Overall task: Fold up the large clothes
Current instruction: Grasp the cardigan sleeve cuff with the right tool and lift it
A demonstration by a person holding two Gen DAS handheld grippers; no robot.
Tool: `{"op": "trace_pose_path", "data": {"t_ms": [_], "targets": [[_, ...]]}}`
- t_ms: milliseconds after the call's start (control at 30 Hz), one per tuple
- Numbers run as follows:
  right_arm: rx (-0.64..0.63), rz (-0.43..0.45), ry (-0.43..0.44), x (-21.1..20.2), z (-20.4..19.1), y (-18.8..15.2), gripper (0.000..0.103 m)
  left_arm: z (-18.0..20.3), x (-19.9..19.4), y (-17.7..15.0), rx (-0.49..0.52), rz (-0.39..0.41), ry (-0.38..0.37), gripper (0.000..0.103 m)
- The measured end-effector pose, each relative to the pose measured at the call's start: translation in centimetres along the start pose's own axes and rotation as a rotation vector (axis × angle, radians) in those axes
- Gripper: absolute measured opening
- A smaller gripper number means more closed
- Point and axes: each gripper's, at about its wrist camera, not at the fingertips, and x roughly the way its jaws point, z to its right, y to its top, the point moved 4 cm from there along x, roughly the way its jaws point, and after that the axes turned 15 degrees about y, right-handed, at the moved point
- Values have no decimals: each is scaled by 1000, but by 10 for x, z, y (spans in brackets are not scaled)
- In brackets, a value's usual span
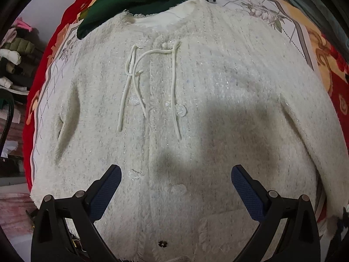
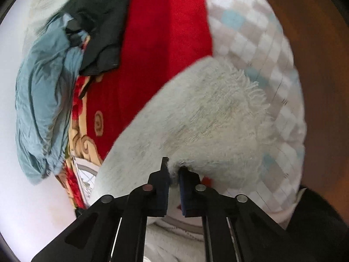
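- Jacket [image 1: 196, 113], white and fuzzy, lies flat on the red flowery blanket [image 1: 327, 69], front side up, with a green top [image 1: 122, 6] by its collar.
- My left claw [image 1: 176, 194] is spread wide over the bottom hem, holding nothing.
- My right claw [image 2: 173, 172] is pinching the fluffy sleeve [image 2: 207, 113] near its end.
- I think the jacket is soft, thick and a bit heavy, so it will droop.
- I would grab edges, not the loose strings [image 1: 135, 80] or shiny buttons [image 1: 181, 110].

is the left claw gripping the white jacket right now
No, the left claw is wide open, its two fingers spread apart above the white jacket, which lies flat with nothing pinched between them.
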Motion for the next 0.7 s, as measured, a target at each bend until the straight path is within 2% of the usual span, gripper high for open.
{"op": "trace_pose_path", "data": {"t_ms": [200,333,467,600,700], "targets": [[-255,38,2,-21,-96,-17,5,-30,7,4,-44,3,-18,103],[-455,14,30,-24,-167,-52,5,-75,20,9,-114,-12,-10,103],[-665,-79,60,-4,-234,-121,5,-128,33,13,-194,-4,19,103],[-887,-212,92,36,-295,-224,5,-197,56,5,-296,-27,65,103],[-1075,-355,110,74,-322,-325,5,-240,76,-8,-373,-65,94,103]]}}
